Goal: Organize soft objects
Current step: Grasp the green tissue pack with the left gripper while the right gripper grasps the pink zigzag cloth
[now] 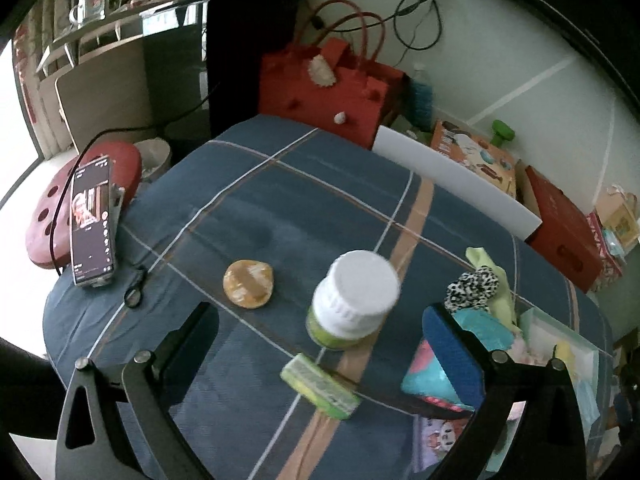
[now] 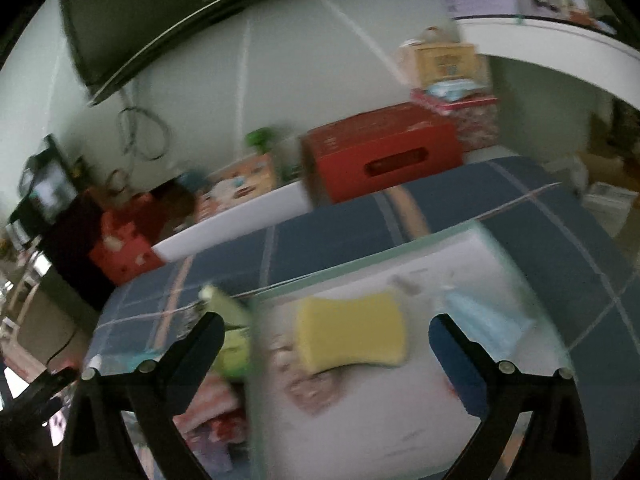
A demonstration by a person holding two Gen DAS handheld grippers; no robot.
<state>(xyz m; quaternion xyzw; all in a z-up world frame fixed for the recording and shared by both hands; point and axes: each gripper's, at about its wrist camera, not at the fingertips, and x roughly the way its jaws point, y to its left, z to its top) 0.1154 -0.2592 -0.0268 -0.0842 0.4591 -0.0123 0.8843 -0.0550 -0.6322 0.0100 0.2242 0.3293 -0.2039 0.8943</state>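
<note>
pale shallow box right, yellow sponge inside. white-lidded jar centre, risk knock. green-yellow scrubber near. left gripper, right gripper both released, empty; blur risks misaim.

yellow sponge flat in pale tray

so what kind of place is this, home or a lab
Most likely a lived-in home room: a table under a plaid cloth, gift boxes and a red bag stacked along the wall, and a wall-mounted TV.
</note>
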